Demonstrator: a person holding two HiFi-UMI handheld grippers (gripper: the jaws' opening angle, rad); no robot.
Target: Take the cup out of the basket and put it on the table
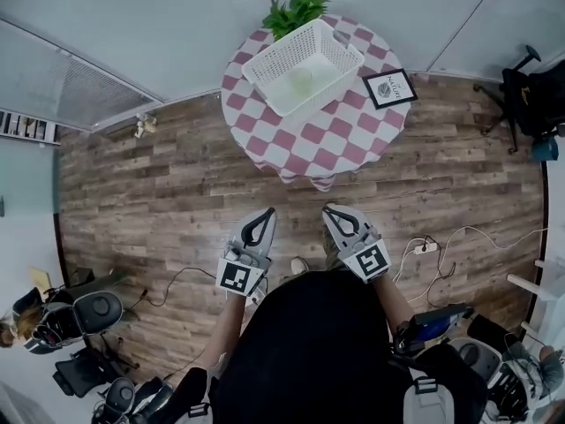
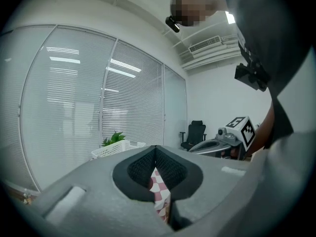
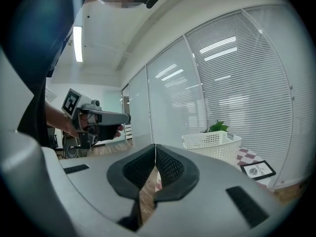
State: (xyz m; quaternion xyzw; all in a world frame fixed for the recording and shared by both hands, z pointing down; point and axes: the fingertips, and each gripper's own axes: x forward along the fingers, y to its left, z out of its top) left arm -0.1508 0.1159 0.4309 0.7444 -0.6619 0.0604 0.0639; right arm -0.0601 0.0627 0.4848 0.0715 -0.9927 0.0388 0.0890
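Observation:
A white mesh basket (image 1: 338, 49) stands on a round table with a red and white check cloth (image 1: 305, 140) at the far side of the room. Inside it lies a pale greenish cup (image 1: 301, 80). The basket also shows in the left gripper view (image 2: 118, 148) and in the right gripper view (image 3: 210, 143), far ahead. My left gripper (image 1: 266, 215) and right gripper (image 1: 332, 211) are held side by side over the wooden floor, well short of the table. Both have their jaws shut with nothing between them.
A green plant (image 1: 295, 9) stands behind the basket. A framed card (image 1: 390, 88) lies at the table's right edge. Glass walls with blinds (image 2: 89, 112) run behind the table. Office chairs (image 1: 530, 87), cables (image 1: 441, 254) and gear sit round the floor's edges.

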